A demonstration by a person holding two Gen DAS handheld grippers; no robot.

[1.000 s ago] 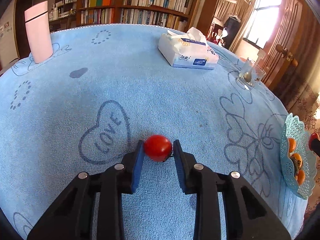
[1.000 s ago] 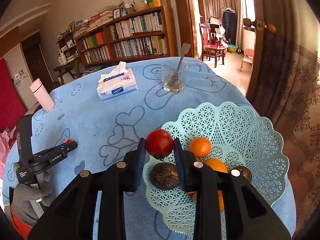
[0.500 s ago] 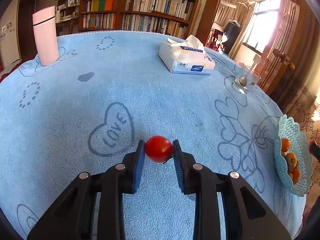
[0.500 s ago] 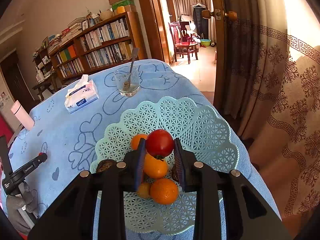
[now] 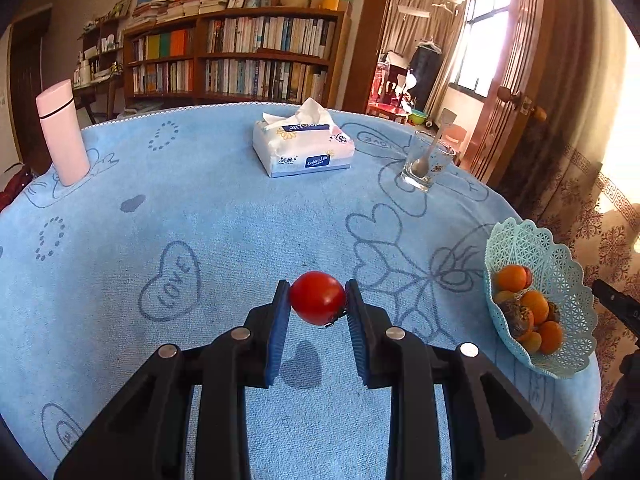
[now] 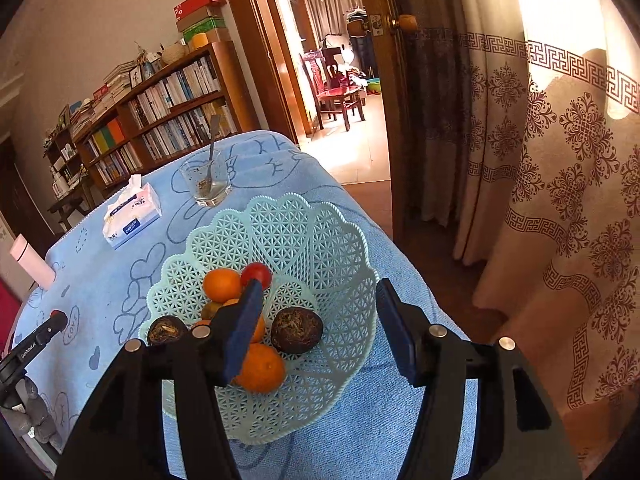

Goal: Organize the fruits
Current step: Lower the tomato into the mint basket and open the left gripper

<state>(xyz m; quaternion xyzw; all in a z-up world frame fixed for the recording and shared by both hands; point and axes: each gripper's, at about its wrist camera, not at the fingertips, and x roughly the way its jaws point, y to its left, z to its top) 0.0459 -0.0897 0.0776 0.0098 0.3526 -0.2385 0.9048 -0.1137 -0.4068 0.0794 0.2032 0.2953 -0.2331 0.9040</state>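
Glossy tomato (image 5: 317,297); lattice plastic basket (image 6: 320,240); terry tablecloth (image 5: 224,216)

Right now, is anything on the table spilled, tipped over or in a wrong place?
Nothing stands out. The basket sits upright with the fruit inside, near the table's edge. The glass stands upright with a spoon in it, and the tissue pack lies flat.
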